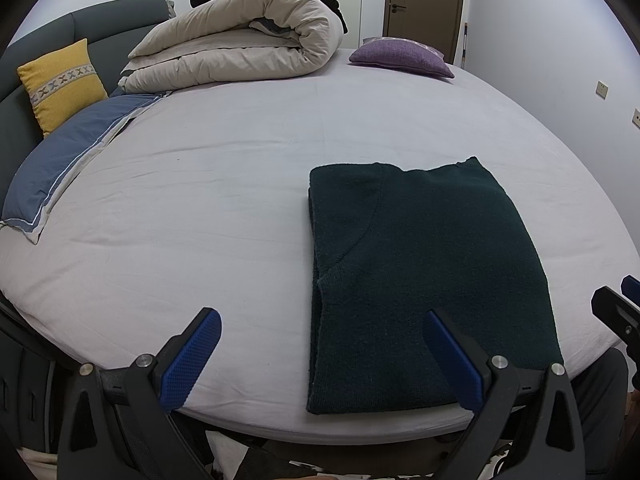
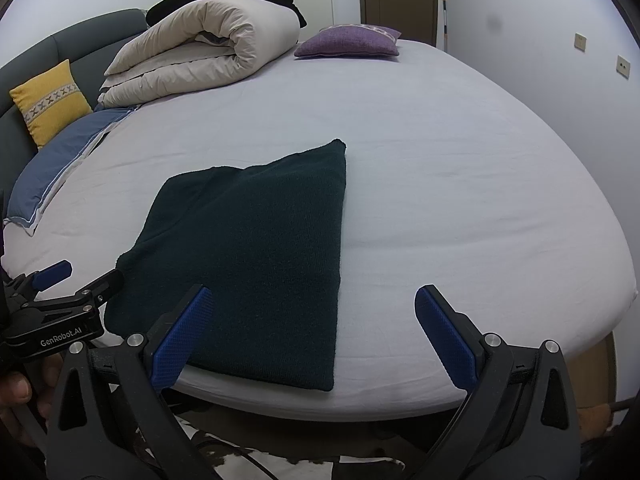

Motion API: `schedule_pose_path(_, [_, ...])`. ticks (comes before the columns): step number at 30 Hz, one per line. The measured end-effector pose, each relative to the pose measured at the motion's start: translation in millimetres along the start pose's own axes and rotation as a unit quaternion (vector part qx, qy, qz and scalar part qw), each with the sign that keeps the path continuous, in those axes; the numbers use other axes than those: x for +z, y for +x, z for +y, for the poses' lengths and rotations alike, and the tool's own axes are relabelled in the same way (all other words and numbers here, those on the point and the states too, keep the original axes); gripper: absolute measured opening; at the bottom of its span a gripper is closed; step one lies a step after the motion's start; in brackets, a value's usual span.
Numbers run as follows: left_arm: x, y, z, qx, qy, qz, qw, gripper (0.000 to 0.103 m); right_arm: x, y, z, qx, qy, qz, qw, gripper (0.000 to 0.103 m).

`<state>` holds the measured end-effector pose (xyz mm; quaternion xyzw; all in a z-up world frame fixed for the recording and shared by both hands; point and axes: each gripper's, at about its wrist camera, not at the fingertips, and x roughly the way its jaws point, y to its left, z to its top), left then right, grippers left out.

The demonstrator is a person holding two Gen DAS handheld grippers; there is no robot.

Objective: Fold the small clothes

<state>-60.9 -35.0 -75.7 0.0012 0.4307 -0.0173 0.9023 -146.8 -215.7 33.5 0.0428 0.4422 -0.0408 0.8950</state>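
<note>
My left tool (image 1: 322, 354) and right tool (image 2: 314, 330) both hang spread wide, gripping nothing, at the bed's (image 2: 440, 160) near edge, where the folded dark green sweater (image 1: 420, 276) lies flat.

Bedroom with plain white walls (image 2: 520, 20). Brown door (image 1: 424, 8) at the far end, shut. Bed (image 1: 240, 168) under a pale sheet, grey padded headboard (image 1: 48, 48) on the left. Rolled beige duvet (image 1: 240, 44), yellow cushion (image 1: 64, 84), blue pillow (image 1: 64, 168) and purple cushion (image 1: 400, 58) lie along its far side. Wall sockets (image 2: 622, 66) at right.
</note>
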Motion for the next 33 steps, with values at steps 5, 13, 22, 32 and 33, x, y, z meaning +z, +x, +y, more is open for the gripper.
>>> schedule_pose_path(5, [-0.3,-1.1,0.1,-0.001,-0.001,-0.001,1.0,0.103,-0.3,-0.6,1.0,-0.001,0.001,0.0,1.0,0.102])
schedule_pose_path(13, [-0.4,-1.3,0.8,-0.002,-0.004,0.0,1.0,0.103,-0.9,-1.3,1.8,0.0,0.001,0.0,1.0,0.102])
schedule_pose_path(22, [0.2,-1.4,1.1,-0.004,-0.003,0.001,1.0,0.103,-1.0,-1.0,2.0,0.0,0.001,-0.001,1.0,0.103])
schedule_pose_path(32, [-0.4,-2.9,-0.5,-0.005,-0.004,-0.003,1.0,0.103,-2.4,-2.1,4.5,0.001,0.001,-0.001,1.0,0.102])
schedule_pose_path(33, [-0.7,-2.7,-0.5,-0.006,-0.004,-0.002,1.0,0.103,-2.5,-2.2,4.6,0.0,0.001,-0.001,1.0,0.102])
